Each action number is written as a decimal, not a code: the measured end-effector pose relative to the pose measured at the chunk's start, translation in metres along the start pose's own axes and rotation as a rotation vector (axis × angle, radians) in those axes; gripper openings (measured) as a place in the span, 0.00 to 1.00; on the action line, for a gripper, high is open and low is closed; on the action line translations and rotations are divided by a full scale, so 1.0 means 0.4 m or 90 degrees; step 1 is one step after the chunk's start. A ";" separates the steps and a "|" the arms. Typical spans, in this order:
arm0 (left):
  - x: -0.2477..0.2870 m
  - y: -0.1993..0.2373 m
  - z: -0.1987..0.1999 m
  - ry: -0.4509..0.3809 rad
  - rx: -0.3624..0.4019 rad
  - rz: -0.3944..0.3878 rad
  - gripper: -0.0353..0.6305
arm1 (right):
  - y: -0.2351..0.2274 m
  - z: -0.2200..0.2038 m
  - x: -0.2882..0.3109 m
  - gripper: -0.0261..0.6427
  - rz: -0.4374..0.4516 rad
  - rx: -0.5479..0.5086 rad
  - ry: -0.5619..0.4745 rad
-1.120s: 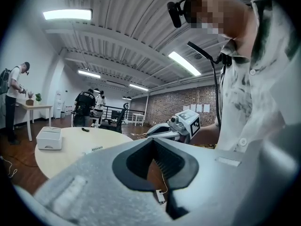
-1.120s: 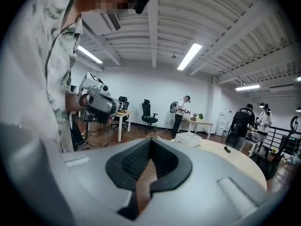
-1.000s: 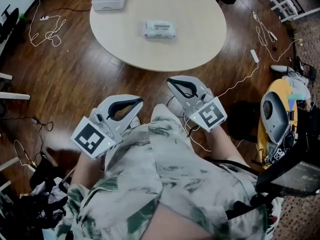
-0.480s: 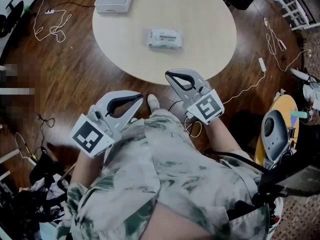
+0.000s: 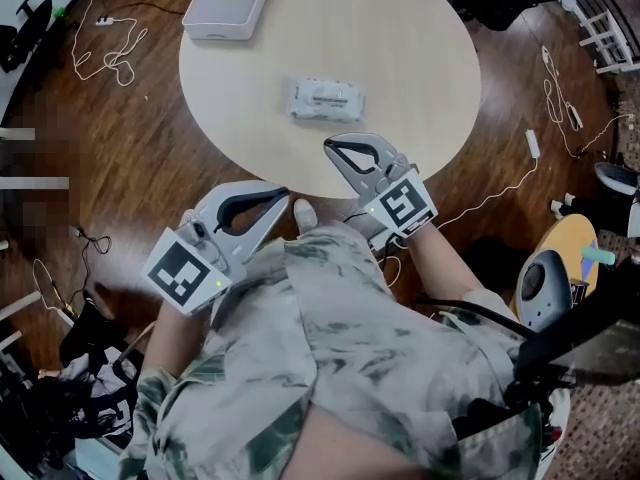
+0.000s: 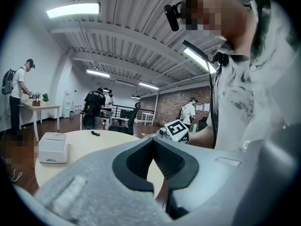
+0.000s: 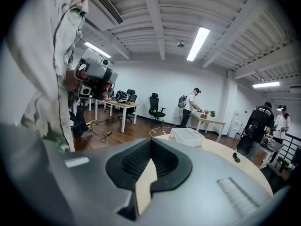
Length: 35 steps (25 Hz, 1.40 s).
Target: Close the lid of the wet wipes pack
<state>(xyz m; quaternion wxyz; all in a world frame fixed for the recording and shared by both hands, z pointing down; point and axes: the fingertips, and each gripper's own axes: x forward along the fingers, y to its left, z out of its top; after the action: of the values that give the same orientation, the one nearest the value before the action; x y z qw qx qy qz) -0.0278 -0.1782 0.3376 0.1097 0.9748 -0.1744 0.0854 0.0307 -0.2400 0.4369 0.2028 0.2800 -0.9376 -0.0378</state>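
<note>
**Both grippers closed and empty, wipes pack lying ahead on the table**

My left gripper (image 5: 281, 197) has its jaws together at the tips. Its own view shows only the hollow between the pads, with nothing in it. It hangs off the round table (image 5: 430, 38), over the wood floor (image 5: 120, 148), with its tips just short of the near table edge.

My right gripper (image 5: 329, 146) is also closed tip to tip with nothing between the jaws. Its tips sit over the near rim of the table, pointing up and left in the head view.

The wet wipes pack (image 5: 327, 99) lies flat on the table, just ahead of my right gripper's tips and apart from them. From my left gripper it is ahead and to the right, well apart. Its long axis runs left to right, across the line of both grippers and roughly along the near table edge. The flap side faces up, but I can't tell at this size whether the lid is open or down. Neither gripper view shows the pack.

A white box (image 5: 227, 3) sits at the far left of the table, well beyond the pack.
</note>
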 end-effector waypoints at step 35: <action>0.161 0.087 -0.011 0.016 -0.027 0.039 0.06 | -0.202 -0.391 0.240 0.05 0.069 -0.021 0.143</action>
<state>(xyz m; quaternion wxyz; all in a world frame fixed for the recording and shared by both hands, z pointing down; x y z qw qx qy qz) 0.0186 -0.2296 0.3612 0.1298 0.9653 -0.2046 0.0974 0.0617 -0.3533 0.5997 0.3128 0.2277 -0.9221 -0.0109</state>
